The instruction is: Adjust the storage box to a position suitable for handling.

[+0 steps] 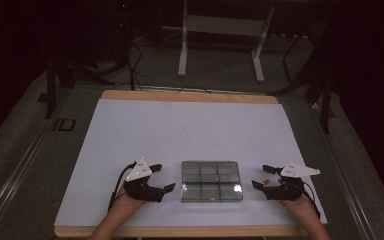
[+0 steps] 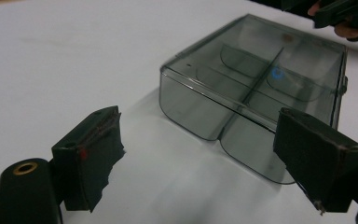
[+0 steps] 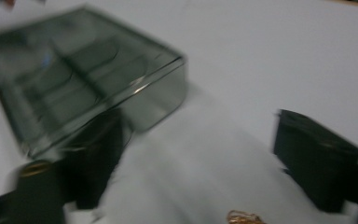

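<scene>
A clear grey plastic box (image 1: pixel 211 180) with several compartments and a shut lid lies near the table's front edge, between the two grippers. My left gripper (image 1: pixel 163 179) stands open just left of it. In the left gripper view the box (image 2: pixel 256 93) is ahead and to the right, apart from the jaws, and the left gripper (image 2: pixel 209 154) holds nothing. My right gripper (image 1: pixel 261 176) stands open just right of the box. The right gripper view is blurred: the box (image 3: pixel 74 74) is at upper left beyond the open right gripper (image 3: pixel 200 154). A small coppery thing (image 3: pixel 244 217) lies on the table between the jaws.
A white sheet (image 1: pixel 190 130) covers the wooden table (image 1: pixel 190 96). Behind the table stand a white frame (image 1: pixel 220 30) and dark cables on the floor. A small brownish object (image 1: pixel 266 181) lies beside the right gripper.
</scene>
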Demonstrator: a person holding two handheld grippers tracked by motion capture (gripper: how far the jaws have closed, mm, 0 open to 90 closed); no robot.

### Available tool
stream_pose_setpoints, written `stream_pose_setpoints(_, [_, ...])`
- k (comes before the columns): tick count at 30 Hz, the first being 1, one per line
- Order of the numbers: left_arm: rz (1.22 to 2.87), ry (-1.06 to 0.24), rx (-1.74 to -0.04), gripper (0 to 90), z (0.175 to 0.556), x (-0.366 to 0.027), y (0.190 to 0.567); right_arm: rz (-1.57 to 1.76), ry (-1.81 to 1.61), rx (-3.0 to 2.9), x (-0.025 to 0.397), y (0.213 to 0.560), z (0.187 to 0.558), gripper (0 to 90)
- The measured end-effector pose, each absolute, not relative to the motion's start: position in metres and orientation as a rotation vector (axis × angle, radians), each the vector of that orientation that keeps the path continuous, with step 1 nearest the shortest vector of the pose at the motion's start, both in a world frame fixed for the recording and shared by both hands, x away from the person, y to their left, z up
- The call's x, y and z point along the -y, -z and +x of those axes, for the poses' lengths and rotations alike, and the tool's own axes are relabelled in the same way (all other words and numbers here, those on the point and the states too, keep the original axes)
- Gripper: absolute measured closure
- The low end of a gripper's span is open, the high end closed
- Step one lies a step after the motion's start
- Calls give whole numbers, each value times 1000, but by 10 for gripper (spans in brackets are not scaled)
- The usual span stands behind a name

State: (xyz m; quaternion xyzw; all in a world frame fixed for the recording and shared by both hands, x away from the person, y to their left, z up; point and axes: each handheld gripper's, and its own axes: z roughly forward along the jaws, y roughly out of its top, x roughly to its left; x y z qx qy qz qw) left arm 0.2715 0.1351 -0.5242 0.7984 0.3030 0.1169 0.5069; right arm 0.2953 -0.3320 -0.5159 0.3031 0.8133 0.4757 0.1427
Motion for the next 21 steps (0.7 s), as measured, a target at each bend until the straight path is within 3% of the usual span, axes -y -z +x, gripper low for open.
stream_pose_setpoints(2, [1939, -278, -728, 226, 272, -133, 525, 828, -1363, -2387, 327, 518, 294, 307])
stream_pose_setpoints(3, [1949, -266, -729, 253, 272, -133, 525, 815, -1369, -2417, 325, 519, 294, 413])
stream_pose_setpoints(5, [1968, -276, -741, 266, 272, -132, 526, 799, -1373, -2439, 323, 520, 294, 437])
stream_pose_setpoints(6, [1978, -270, -745, 369, 272, -131, 527, 777, -1365, -2458, 320, 522, 293, 556])
stream_pose_setpoints(7, [1988, -272, -746, 380, 271, -131, 528, 765, -1369, -2471, 319, 524, 293, 600])
stream_pose_setpoints(13, [2071, -233, -711, 712, 269, -126, 532, 706, -1337, -2518, 312, 528, 288, 873])
stream_pose_setpoints(16, [2104, -226, -668, 817, 268, -120, 533, 693, -1343, -2532, 309, 529, 287, 900])
stream_pose_setpoints(21, [2129, -206, -616, 886, 266, -113, 533, 668, -1344, -2546, 306, 531, 284, 900])
